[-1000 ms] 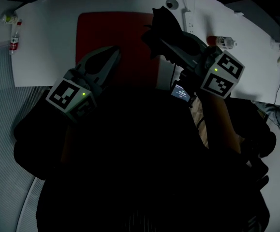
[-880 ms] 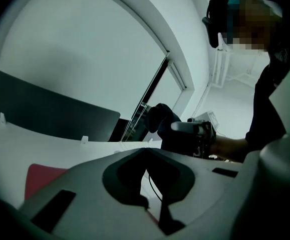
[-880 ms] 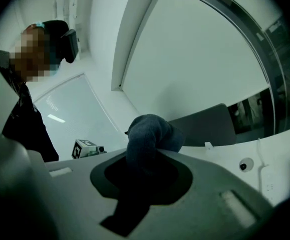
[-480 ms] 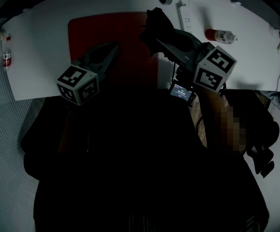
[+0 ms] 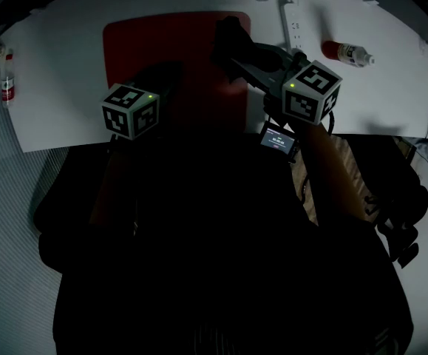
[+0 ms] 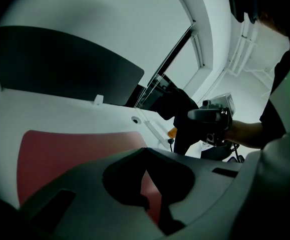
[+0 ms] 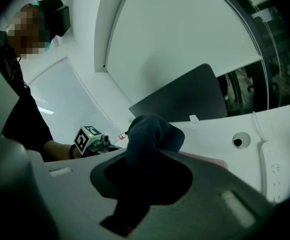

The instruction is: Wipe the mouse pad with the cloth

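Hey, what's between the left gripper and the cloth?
Only a bare stretch of red mouse pad separates the left gripper from the cloth, as the head view shows. The right gripper clamps the cloth.

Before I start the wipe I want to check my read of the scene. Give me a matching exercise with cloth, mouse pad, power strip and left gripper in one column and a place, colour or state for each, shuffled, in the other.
Things:
1. cloth
2. mouse pad
3. power strip
4. left gripper

Descriptions:
A. white, on the table to the right of the pad
B. nothing between its jaws
C. dark, clamped in the right gripper
D. red, lying flat on the table

Pairs: 1-C, 2-D, 3-A, 4-B
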The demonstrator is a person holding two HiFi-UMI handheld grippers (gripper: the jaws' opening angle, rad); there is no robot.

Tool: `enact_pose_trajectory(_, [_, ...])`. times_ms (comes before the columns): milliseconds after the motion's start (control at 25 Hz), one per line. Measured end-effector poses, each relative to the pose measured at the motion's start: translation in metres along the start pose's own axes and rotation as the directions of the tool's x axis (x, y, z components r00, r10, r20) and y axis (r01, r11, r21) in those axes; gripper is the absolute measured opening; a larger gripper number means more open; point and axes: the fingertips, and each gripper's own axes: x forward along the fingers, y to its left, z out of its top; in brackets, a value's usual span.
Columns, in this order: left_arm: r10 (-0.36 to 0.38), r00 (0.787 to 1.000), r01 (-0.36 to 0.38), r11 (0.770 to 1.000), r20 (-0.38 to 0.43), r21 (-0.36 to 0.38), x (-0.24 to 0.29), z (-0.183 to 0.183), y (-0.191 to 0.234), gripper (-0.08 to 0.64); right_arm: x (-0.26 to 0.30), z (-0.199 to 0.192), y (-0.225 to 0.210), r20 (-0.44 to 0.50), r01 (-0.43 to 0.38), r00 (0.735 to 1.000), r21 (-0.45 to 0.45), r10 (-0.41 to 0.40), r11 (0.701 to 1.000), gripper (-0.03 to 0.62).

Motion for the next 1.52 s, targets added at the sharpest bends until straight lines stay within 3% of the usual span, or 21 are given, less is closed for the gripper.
enact_pose_trajectory(520, [0.055, 0.989, -0.063, 0.997, -0.135, -0.049, 0.026, -0.055, 0.05, 0.008, 0.031, -0.068, -0.026, -0.128, 0.024, 0.992, 0.042, -0.019, 0.999, 0.071])
enact_pose_trajectory(760, [0.187, 0.954, -0.202, 0.978, -0.236, -0.041, 0.031, -0.088, 0.104, 0.008, 0.043, -0.09, -0.031, -0.184, 0.031, 0.983, 0.057, -0.02, 0.998, 0.071])
enact_pose_trajectory(960, [0.215, 0.933, -0.243, 0.968, -0.289, -0.064, 0.042, -0.119, 0.121, 0.008, 0.049, -0.098, -0.036, -0.22, 0.028, 0.975, 0.047, -0.017, 0.999, 0.071])
enact_pose_trajectory(1080, [0.216, 0.936, -0.247, 0.966, -0.278, -0.08, 0.042, -0.122, 0.124, 0.008, 0.055, -0.098, -0.04, -0.238, 0.022, 0.971, 0.039, -0.012, 0.999, 0.071])
enact_pose_trajectory(1320, [0.23, 0.92, -0.245, 0.969, -0.319, -0.007, 0.044, -0.119, 0.12, 0.008, 0.064, -0.097, -0.065, -0.282, 0.04, 0.959, 0.025, -0.032, 0.999, 0.071])
enact_pose_trajectory(1520, [0.227, 0.918, -0.243, 0.97, -0.326, -0.009, 0.045, -0.119, 0.12, 0.008, 0.077, -0.088, -0.089, -0.341, 0.046, 0.937, -0.08, -0.071, 0.996, 0.071])
